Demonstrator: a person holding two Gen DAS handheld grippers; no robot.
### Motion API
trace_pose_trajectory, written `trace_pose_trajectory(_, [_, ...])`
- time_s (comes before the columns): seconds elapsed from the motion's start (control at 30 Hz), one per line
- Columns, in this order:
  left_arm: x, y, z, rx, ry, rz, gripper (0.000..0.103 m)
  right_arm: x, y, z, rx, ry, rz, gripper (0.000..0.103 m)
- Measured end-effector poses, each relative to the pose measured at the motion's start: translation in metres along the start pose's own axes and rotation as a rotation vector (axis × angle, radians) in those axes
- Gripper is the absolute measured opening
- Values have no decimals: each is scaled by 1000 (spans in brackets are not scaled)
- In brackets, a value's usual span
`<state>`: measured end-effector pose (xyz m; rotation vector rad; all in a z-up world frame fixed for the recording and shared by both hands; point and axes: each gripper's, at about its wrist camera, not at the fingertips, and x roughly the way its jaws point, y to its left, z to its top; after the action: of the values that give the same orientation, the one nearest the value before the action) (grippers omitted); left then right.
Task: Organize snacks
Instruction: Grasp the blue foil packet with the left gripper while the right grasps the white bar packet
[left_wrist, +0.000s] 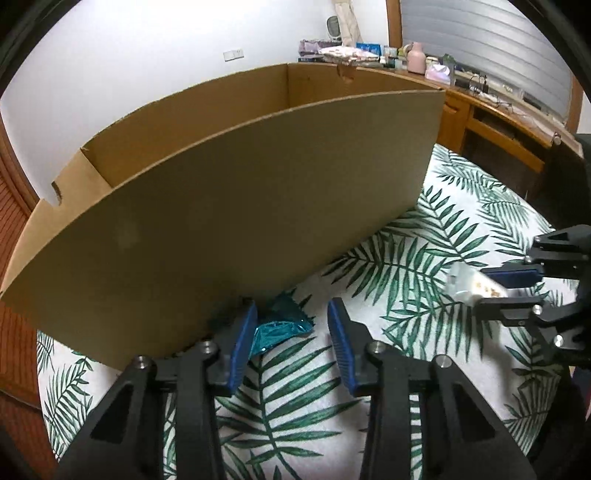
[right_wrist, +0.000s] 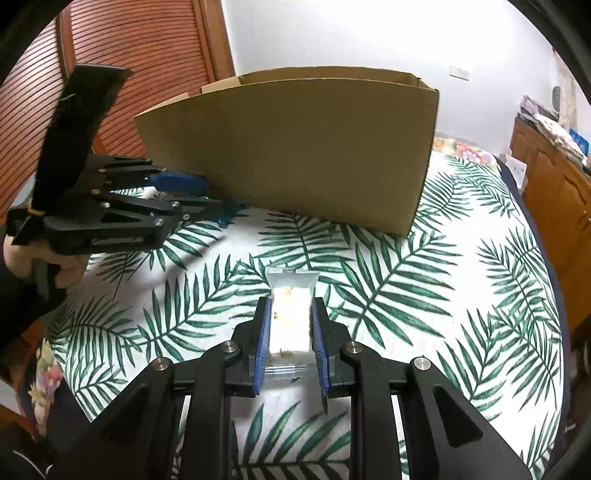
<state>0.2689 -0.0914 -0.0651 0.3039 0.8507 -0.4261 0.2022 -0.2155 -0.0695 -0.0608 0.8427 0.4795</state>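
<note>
While two black grippers work over the bed, I count two snacks and one cardboard box (left_wrist: 229, 206) between them. The box is plain brown corrugated board, open at the top, its flaps standing up, and it sits on a white bedspread (right_wrist: 424, 295) printed with green palm fronds. The right gripper (right_wrist: 290, 317) has its two ribbed blue pads (right_wrist: 264, 343) clamped on the long sides of a white snack packet (right_wrist: 290, 306), a flat rectangular pouch with a crimped clear seal at each end and small gold print on its face; it is held above the spread, in front of the box's near wall. The left gripper (left_wrist: 291, 325) is down by the foot of the box, its fingers apart, with only the left pad (left_wrist: 243, 339) touching a blue foil snack (left_wrist: 280, 325), a crumpled, shiny, teal wrapper lying on the bedspread right against the base of the cardboard; the other pad stands clear of it. In the right wrist view a person's hand (right_wrist: 44, 262) grips the handle of the left gripper. Both tools are angular black plastic frames with silver bolts. Behind stand a slatted wooden door (right_wrist: 147, 55) and a long wooden desk (left_wrist: 491, 122) crowded with small items.
</note>
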Motion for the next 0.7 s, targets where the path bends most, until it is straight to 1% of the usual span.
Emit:
trace_pose_trajectory(0.07, [5, 1, 1, 1, 23, 8, 39, 2, 0, 0, -2, 1, -10, 20])
trace_pose_trajectory(0.17, [11, 2, 1, 9, 64, 12, 39, -4, -1, -1, 18, -14, 6, 20])
trace_pose_trajectory(0.3, [12, 0, 1, 15, 95, -10, 39, -3, -8, -1, 46, -12, 31, 20])
trace_pose_trajectory(0.47, [11, -1, 0, 21, 108, -27, 46, -3, -7, -1, 40, -14, 39, 20])
trace_pose_trajectory(0.57, [15, -1, -1, 34, 125, -10, 50, -3, -7, -2, 36, -21, 37, 20])
trace_pose_trajectory(0.6, [18, 0, -2, 41, 136, 3, 50, -3, -6, -2, 35, -25, 35, 20])
trace_pose_trajectory(0.7, [18, 6, -2, 21, 135, -5, 51, -4, -6, -3, 31, -27, 35, 20])
